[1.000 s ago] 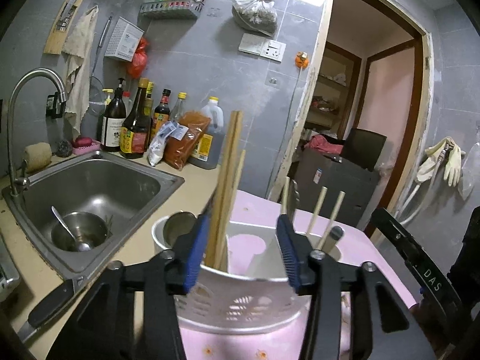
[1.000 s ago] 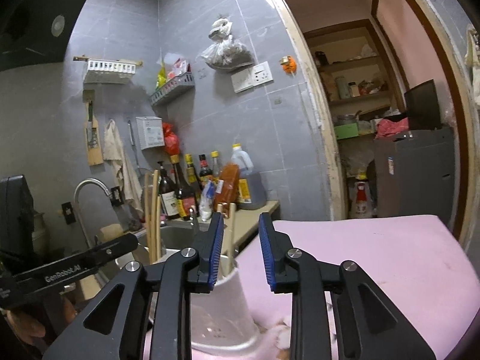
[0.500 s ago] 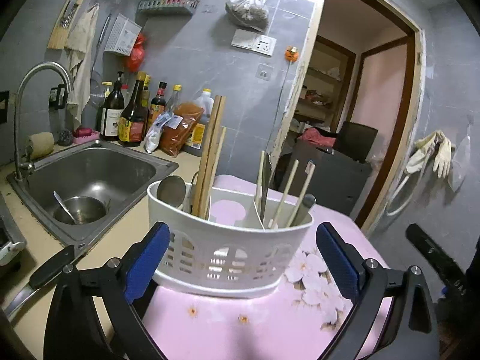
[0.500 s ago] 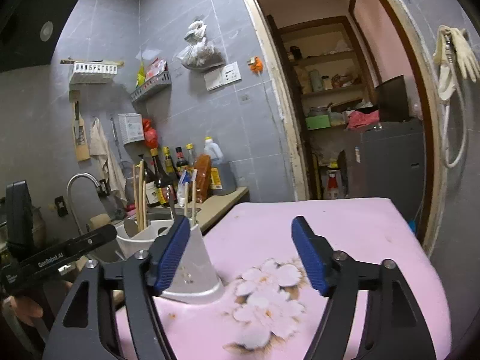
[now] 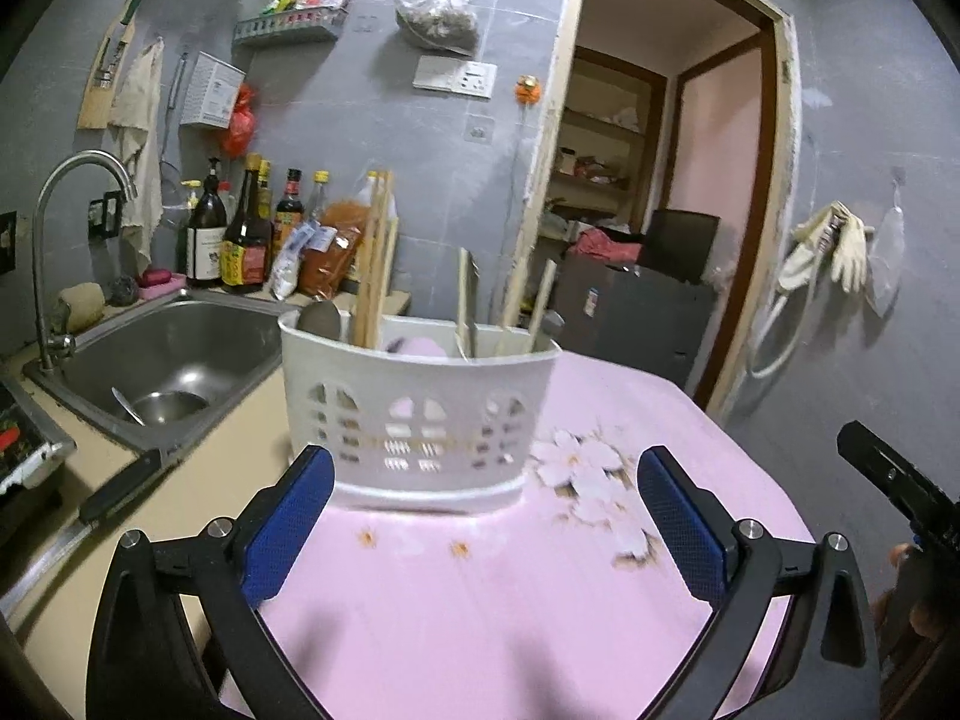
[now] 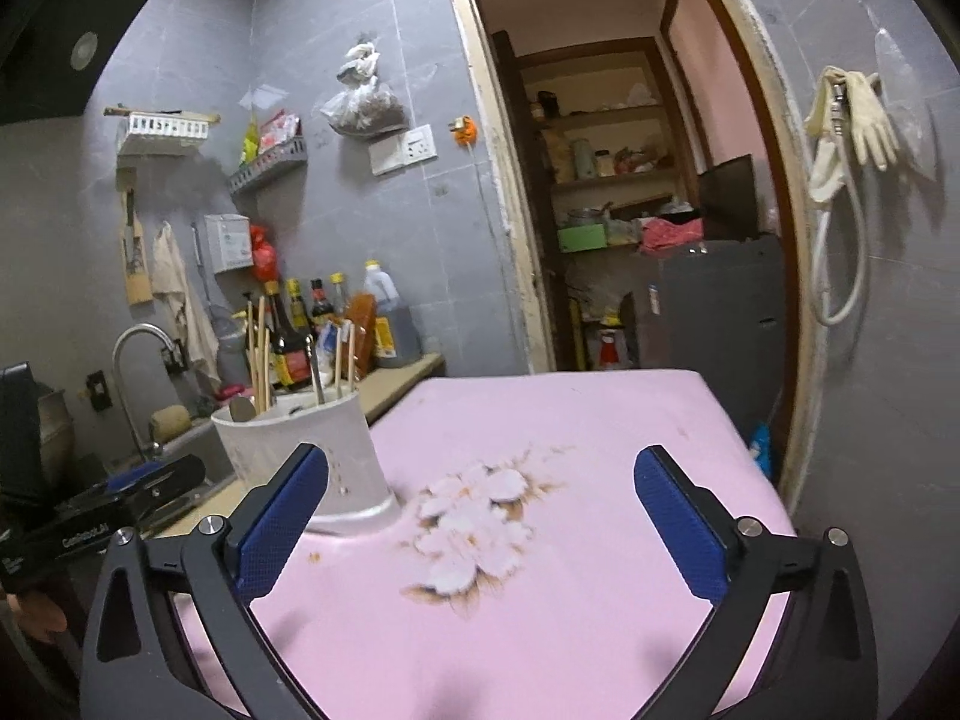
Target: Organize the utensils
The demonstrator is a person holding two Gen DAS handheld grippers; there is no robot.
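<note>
the left gripper (image 5: 485, 513) and the right gripper (image 6: 480, 516) both hover wide open and hold nothing, low over a pink flowered cloth (image 5: 510, 588). just beyond them a white utensil holder (image 5: 417, 414) stands upright on the cloth near its sink-side edge, with chopsticks (image 5: 373, 258) and a spoon (image 5: 321, 319) standing inside; behind it lie a steel sink (image 5: 162, 354) and sauce bottles (image 5: 243, 228) against the grey tiled wall

Left gripper (image 5: 483, 516) and right gripper (image 6: 480, 516) both hover level, jaws spread wide.
</note>
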